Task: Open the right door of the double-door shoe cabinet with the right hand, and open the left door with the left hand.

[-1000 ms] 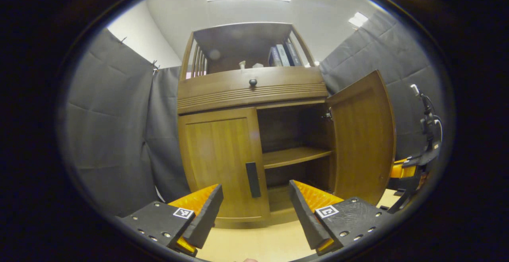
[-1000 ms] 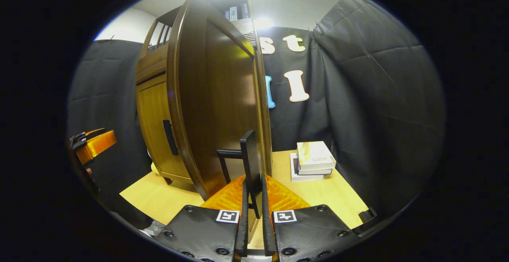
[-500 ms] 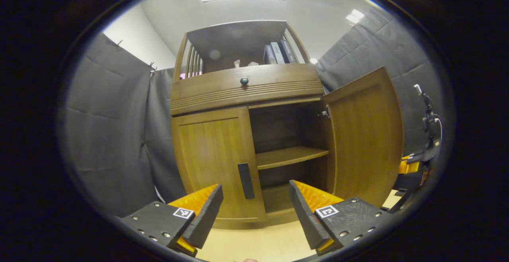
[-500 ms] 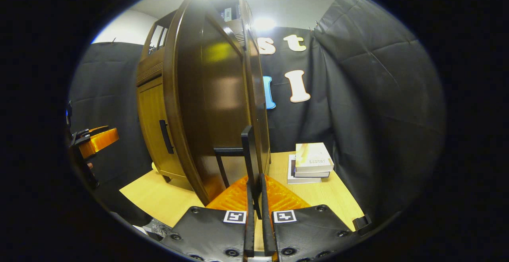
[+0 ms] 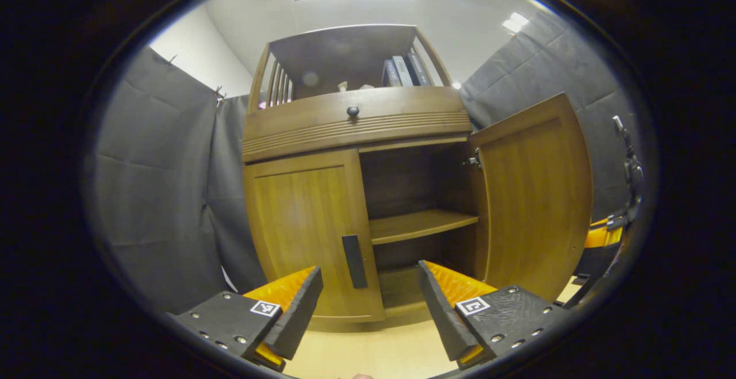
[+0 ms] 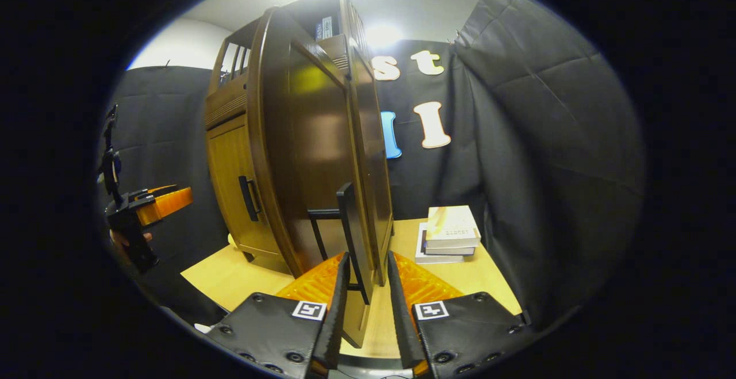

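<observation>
A brown wooden double-door shoe cabinet (image 5: 356,131) is standing on a light wooden tabletop (image 5: 368,350). Its right door (image 5: 532,195) is hanging open; its left door (image 5: 307,229) is sitting closed. The left tool (image 5: 368,304) is hovering spread before the left door's black handle (image 5: 354,261). The right tool (image 6: 368,293) is straddling the right door's black handle (image 6: 349,226), fingers parted.

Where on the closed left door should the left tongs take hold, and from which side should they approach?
Grip the dark vertical bar handle on the left door. It stands near the door's inner edge, away from the hinge side, so pulling there likely swings it easily. Bring the left tongs in from straight ahead, one finger on each side of the bar.
</observation>
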### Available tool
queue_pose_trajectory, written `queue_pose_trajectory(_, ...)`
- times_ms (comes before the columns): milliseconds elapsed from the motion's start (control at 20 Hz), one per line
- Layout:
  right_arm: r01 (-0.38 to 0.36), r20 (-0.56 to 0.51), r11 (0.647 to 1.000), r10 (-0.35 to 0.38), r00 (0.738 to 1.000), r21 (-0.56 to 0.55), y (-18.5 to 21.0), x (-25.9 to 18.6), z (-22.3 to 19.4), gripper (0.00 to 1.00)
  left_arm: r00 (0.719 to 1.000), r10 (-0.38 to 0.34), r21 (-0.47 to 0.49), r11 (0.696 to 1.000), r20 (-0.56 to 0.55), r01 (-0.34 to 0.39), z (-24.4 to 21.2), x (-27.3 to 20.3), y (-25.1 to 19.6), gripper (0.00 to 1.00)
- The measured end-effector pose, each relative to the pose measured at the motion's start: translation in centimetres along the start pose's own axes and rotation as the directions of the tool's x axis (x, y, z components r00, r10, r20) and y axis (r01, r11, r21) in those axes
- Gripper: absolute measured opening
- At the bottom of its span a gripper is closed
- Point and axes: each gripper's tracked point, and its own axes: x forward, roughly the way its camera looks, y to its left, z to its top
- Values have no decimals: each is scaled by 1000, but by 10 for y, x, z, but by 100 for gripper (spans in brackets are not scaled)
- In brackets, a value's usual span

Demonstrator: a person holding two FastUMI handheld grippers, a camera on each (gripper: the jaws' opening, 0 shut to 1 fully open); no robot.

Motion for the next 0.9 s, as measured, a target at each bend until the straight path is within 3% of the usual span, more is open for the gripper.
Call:
queue_pose_trajectory(50,16,10,1000,-16,1000,-3,0,-5,1,44,1000,-3,-9,1000,-4,3,-3,7,2,95)
queue_pose_trajectory(300,162,100,987,-162,982,11,-14,-40,25,92,1000,10,-35,999,-20,-11,-14,45,17,96)
queue_pose_trajectory(350,182,114,983,-182,977,15,-14,-47,31,98,1000,13,-35,999,-24,-14,-17,54,21,96)
queue_pose_trajectory(550,251,162,968,-245,956,-20,-3,-73,51,98,999,24,-28,999,-39,-26,-36,88,36,95)
queue_pose_trajectory(900,275,175,958,-257,950,-85,51,-84,55,100,995,-11,-100,995,-97,1,-73,139,40,96)
